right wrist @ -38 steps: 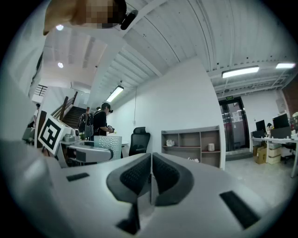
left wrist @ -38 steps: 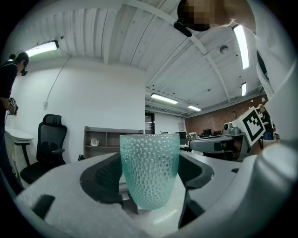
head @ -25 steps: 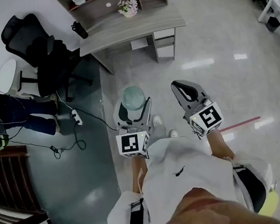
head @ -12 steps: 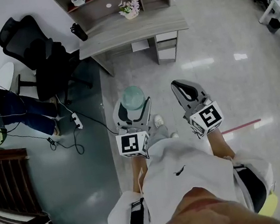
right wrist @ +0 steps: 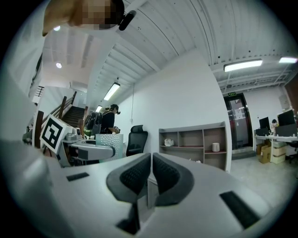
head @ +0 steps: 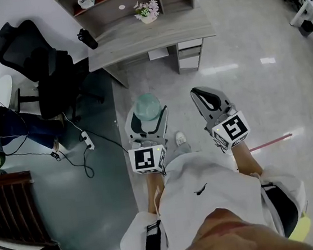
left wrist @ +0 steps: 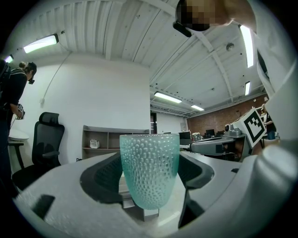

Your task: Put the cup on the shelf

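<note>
Cup (head: 147, 106) nearer desk (head: 151, 37), in left tongs (head: 148, 118)

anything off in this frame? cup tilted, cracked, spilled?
Nothing stands out. The cup sits upright and intact between the fingers of the left gripper, with no spill visible. The right gripper is shut and empty. The only untidy bit is a power strip lying loose on the floor by the office chair.
</note>
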Motion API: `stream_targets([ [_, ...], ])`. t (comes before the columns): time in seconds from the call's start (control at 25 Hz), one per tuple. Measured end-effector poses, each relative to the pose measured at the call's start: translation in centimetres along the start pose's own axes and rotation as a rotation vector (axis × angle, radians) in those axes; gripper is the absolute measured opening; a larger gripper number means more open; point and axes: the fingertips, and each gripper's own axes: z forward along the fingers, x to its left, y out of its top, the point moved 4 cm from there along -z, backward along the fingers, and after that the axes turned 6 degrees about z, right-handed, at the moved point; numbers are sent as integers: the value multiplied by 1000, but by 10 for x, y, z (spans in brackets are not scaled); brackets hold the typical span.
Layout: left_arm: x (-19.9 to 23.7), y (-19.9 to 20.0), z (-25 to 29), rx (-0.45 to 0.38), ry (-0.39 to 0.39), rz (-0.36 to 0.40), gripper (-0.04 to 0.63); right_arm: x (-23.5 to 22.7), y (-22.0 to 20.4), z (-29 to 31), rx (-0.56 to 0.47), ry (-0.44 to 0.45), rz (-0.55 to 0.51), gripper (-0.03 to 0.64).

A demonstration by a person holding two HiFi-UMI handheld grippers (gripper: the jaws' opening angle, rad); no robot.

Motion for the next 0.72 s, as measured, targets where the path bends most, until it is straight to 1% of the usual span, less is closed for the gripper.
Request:
stream_targets([
  [0.28,35,-5,23,-8,-9,-7,380,-6,2,39,5,-12,-7,35],
  [0.72,76,-13,57,-19,-54,-11,379,-12,3,86,5,-55,-15,35],
])
